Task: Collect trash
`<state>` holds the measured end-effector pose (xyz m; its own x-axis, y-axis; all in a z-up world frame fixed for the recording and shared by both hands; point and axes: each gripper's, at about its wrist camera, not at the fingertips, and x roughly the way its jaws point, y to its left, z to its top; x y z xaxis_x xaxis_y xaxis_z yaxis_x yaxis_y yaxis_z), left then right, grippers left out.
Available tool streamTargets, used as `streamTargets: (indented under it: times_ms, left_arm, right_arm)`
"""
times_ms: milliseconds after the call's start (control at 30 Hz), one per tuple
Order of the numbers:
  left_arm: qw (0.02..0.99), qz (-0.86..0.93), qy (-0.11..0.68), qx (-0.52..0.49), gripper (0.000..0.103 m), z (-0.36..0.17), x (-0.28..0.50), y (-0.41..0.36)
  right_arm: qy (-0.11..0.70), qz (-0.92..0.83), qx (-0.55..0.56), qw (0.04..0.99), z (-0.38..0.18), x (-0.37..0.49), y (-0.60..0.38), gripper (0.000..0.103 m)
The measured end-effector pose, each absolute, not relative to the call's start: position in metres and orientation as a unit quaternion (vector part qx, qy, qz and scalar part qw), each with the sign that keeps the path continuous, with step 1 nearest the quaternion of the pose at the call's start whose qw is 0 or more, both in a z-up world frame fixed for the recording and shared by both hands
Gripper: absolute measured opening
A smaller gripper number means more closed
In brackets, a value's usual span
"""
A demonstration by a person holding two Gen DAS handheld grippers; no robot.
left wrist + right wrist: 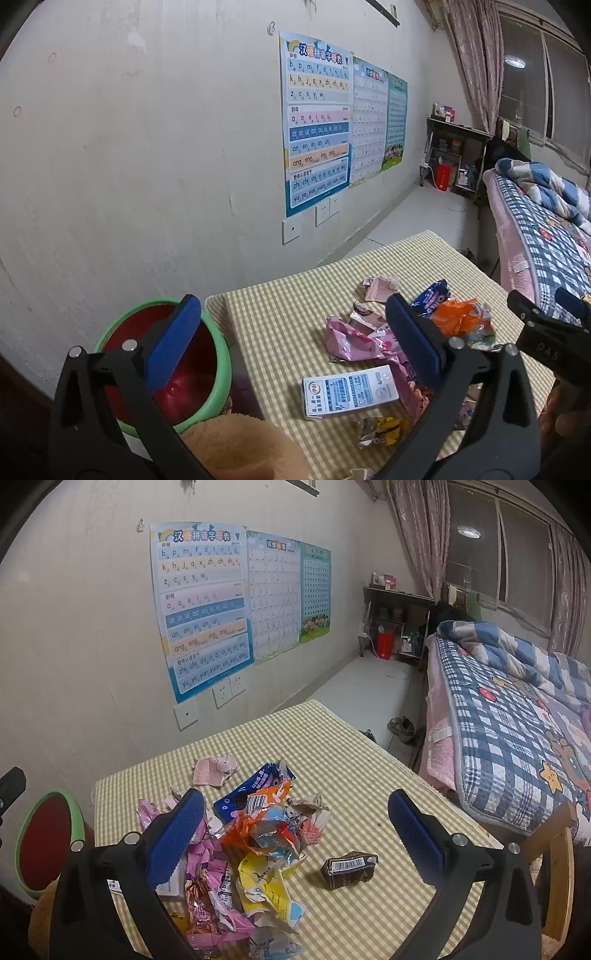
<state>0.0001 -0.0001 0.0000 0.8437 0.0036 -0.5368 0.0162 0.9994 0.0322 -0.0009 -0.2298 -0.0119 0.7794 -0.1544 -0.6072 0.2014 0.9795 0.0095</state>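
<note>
Bedroom desk (369, 775) in checked cloth: light, crinkly wrappers (258, 823) heaped mid-desk, soft enough, we judge, to pinch anywhere. Our left hand-held gripper (291, 336) and right hand-held gripper (295, 823) hover spread, empty.

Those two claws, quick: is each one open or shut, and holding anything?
Left claw: open, holding nothing, above the table's trash.
Right claw: open, holding nothing, above the wrapper pile.

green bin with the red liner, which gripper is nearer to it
Left. The left gripper hangs by the green bin, one finger over its rim; the right gripper is over the wrapper pile, farther off.
</note>
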Motion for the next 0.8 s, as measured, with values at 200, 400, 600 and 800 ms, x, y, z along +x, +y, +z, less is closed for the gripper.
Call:
streamTargets:
  times_ms: [200, 400, 600, 800]
  left_arm:
    - [0.960, 0.002, 0.278, 0.023, 0.098, -0.0014, 0.0000, -0.0012]
    - [0.959, -0.001, 0.281, 0.019, 0.098, -0.0006, -0.0004, 0.0012]
    - [0.958, 0.000, 0.286, 0.015, 0.098, -0.0049, 0.0007, 0.0002]
    - [0.958, 0.000, 0.288, 0.014, 0.098, -0.0079, 0.0018, 0.0003]
  right_arm:
    - [0.318, -0.095, 0.038, 0.943, -0.0119, -0.0011, -0.2298, 0.096]
    - [0.318, -0.094, 0.037, 0.943, -0.0118, -0.0012, -0.2293, 0.096]
    - [0.318, -0.095, 0.037, 0.943, -0.0117, -0.0013, -0.2289, 0.096]
    - [0.317, -0.095, 0.037, 0.943, -0.0120, -0.0012, -0.2286, 0.096]
